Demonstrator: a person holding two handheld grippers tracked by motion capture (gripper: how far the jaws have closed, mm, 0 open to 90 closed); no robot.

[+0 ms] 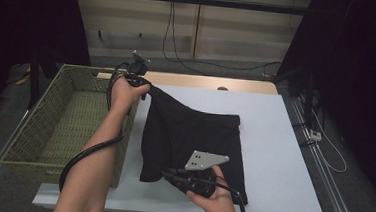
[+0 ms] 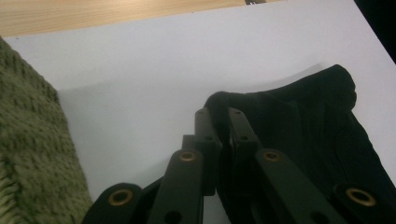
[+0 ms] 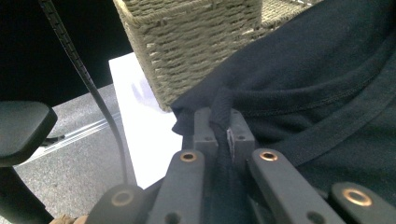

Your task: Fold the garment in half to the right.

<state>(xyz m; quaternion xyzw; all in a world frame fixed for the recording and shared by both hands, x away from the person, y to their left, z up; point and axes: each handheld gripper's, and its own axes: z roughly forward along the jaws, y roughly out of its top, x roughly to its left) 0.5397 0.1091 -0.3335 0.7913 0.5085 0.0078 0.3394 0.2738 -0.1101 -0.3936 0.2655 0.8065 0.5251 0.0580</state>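
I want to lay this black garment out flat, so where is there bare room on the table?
Bare white table lies right of the black garment and beyond it, toward the wooden strip. The left is crowded: the wicker basket sits against the garment's edge.

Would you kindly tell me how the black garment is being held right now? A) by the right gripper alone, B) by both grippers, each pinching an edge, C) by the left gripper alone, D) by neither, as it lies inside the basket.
B: the left gripper and the right gripper each pinch a fold of the black garment between closed jaws.
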